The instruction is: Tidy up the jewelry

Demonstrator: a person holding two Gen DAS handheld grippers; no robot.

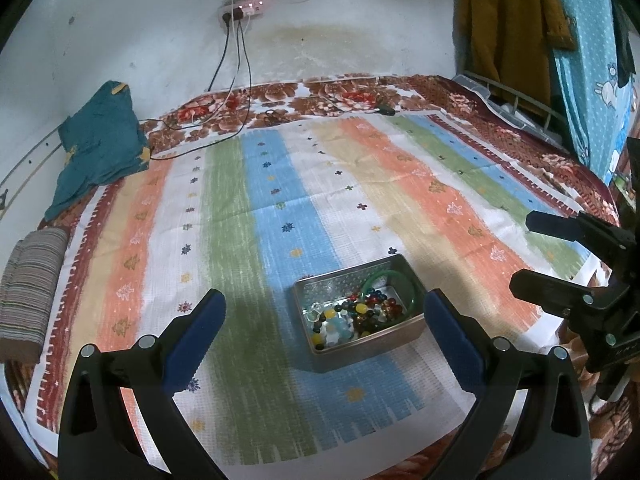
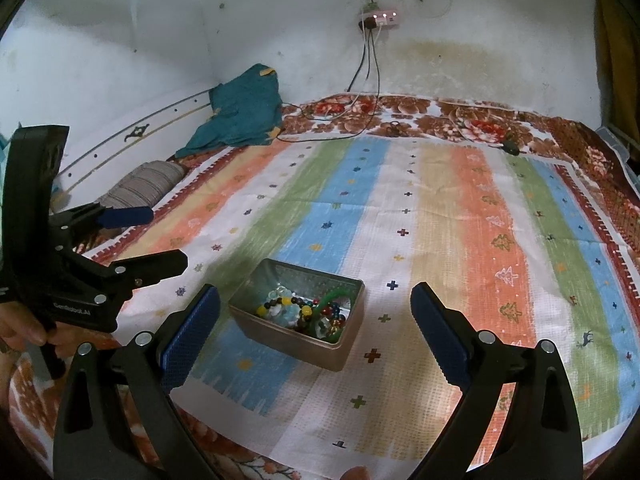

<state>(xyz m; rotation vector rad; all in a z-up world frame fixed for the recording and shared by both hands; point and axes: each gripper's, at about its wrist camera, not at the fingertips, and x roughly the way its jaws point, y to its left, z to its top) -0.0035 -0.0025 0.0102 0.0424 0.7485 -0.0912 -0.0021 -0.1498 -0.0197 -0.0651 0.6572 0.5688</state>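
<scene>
The left gripper (image 1: 325,322) is spread wide and holds nothing. The right gripper (image 2: 316,314) is spread wide too, and it is empty. Both hang over a striped cloth (image 1: 256,208) on the bed. A small metal tin (image 1: 366,350) sits on the cloth, just past the tips of both grippers. Bright beads (image 1: 362,312) and a green ring (image 1: 390,284) lie inside it. Farther back, a teal cloth (image 1: 100,144) lies by the wall. A power strip (image 1: 240,12) hangs on the wall, with cords running down.
</scene>
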